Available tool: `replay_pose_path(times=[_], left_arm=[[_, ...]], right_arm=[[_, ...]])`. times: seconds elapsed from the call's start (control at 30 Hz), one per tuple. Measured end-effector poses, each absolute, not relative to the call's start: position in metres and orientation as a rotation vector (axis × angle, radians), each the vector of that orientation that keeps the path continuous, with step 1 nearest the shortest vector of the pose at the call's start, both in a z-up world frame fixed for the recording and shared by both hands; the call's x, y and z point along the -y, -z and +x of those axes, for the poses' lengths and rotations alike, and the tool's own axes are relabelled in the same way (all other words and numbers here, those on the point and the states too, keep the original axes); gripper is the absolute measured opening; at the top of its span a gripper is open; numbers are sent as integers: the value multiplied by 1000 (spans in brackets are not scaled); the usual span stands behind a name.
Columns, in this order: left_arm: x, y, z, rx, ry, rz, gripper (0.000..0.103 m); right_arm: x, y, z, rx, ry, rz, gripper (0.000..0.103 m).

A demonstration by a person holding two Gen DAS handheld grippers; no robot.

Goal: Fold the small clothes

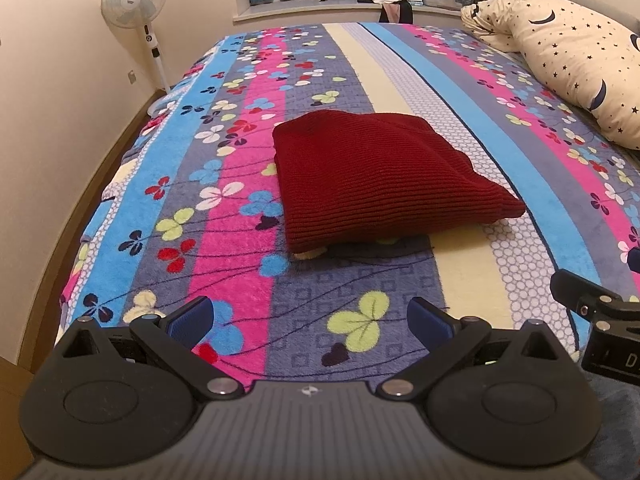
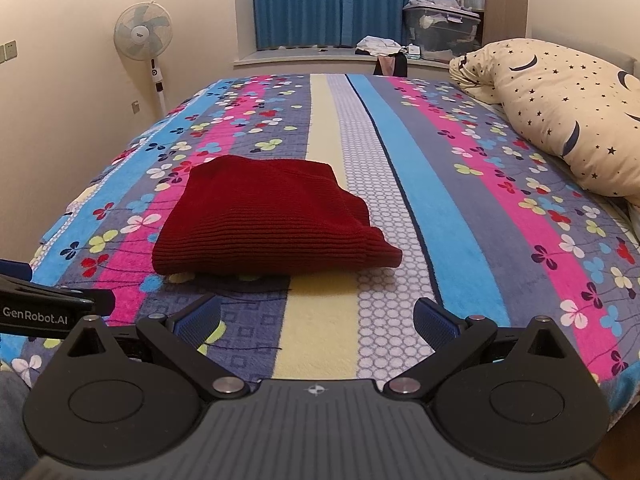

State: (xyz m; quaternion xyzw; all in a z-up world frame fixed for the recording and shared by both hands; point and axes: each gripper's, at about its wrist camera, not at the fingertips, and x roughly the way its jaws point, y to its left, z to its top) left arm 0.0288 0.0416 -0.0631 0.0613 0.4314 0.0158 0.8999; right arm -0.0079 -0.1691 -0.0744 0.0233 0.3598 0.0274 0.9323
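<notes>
Only right wrist view shows "GenRobot.AI" lettering on left tool [image 2: 56, 304].

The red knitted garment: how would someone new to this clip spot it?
Find the bed's striped, clover-patterned blanket. The red garment lies folded near its middle, ahead of both open grippers. It is the only plain dark-red ribbed knit; the star-print pillow lies far right.
</notes>
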Motion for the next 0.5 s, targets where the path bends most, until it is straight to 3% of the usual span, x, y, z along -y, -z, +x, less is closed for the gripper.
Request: replay_pose_path(times=[0.5], left_arm=[[-44,59,28,-875,-44,111,103]], right_arm=[[171,71,-7,-738,-71,51,102]])
